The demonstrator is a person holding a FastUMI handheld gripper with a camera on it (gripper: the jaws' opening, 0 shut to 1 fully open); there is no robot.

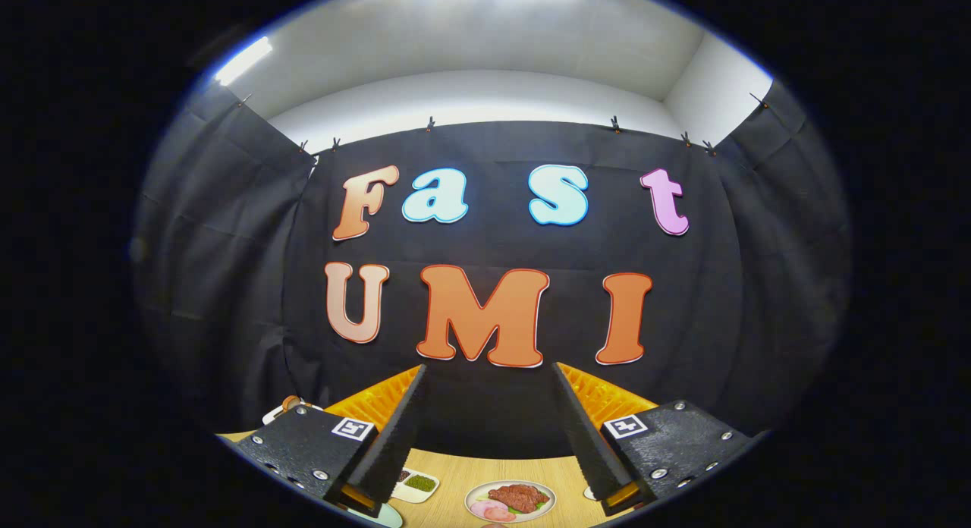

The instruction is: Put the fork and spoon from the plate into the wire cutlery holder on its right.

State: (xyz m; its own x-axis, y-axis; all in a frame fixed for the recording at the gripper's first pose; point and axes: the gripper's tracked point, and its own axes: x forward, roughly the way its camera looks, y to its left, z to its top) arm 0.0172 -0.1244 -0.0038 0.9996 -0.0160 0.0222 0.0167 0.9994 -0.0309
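The gripper is raised and faces the booth's black cloth wall, its two fingers spread wide with nothing between them. Below them runs a strip of wooden desk. On it, between the fingers, sits one round plate holding pieces of meat, pink slices and some greens. Beside the left finger, one small white dish has two compartments, one filled with something green, the other dark. Fork, spoon and wire holder cannot be made out.

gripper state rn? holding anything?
Gripper: open, fingers spread wide, nothing between them; raised above the wooden table, with a plate of food below.
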